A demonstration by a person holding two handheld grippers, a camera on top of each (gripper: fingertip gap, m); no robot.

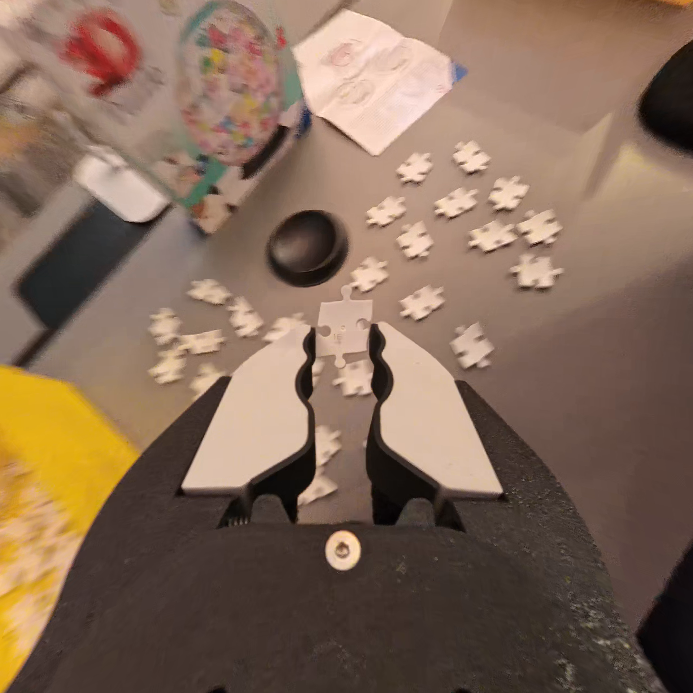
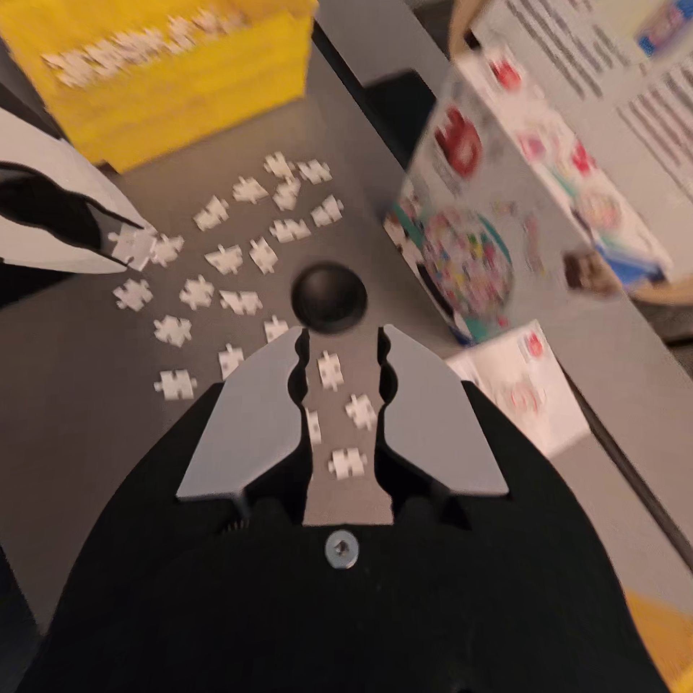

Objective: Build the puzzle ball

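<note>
Table [image 1: 562, 356]: grey, carrying scattered white pieces [image 1: 455, 202], black stand [image 1: 305, 248].
Left tool [image 1: 342, 330]: gripping one piece [image 1: 343, 330].
Right tool [image 2: 342, 330]: hovering agape, empty.

Loose pieces [image 2: 198, 290] crowd table [image 2: 75, 375]; black stand [image 2: 329, 296], box [image 2: 487, 232] block far side

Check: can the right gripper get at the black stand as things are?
Probably yes. The right gripper is open and empty, and the black stand sits just past its fingertips with nothing between them.
</note>
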